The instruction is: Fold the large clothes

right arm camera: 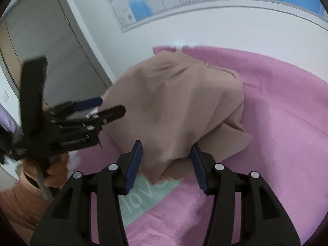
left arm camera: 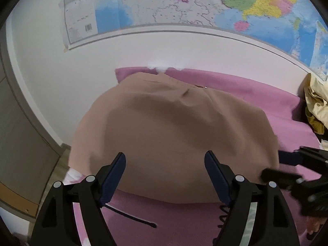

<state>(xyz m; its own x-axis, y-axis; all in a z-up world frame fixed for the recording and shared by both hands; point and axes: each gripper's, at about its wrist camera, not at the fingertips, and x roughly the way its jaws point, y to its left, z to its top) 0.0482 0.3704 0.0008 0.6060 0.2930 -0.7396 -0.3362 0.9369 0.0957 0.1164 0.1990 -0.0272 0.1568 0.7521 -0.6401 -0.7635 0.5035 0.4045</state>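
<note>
Presently, a wall map (left arm camera: 184, 2) spans the white wall behind a bed (left arm camera: 256, 102) dressed in pink fabric. On the bed's left portion, near the wall, lies the tan garment (left arm camera: 174, 133), folded into a compact bundle with layered edges showing at its right side in the right wrist view. A crumpled yellowish cloth (left arm camera: 315, 106) sits at the far right. The garment looks soft, limp and moderately weighty; judged best taken at corners or a folded edge, since mid-panel pinches would bunch it. The left hand-held gripper (left arm camera: 165, 176) hovers released above the bundle's near edge. The right hand-held gripper (right arm camera: 166, 164) is spread, jaws straddling the near corner without closing. A mint patch (right arm camera: 143, 201) on the bedding reads "love", partly covered.
</note>
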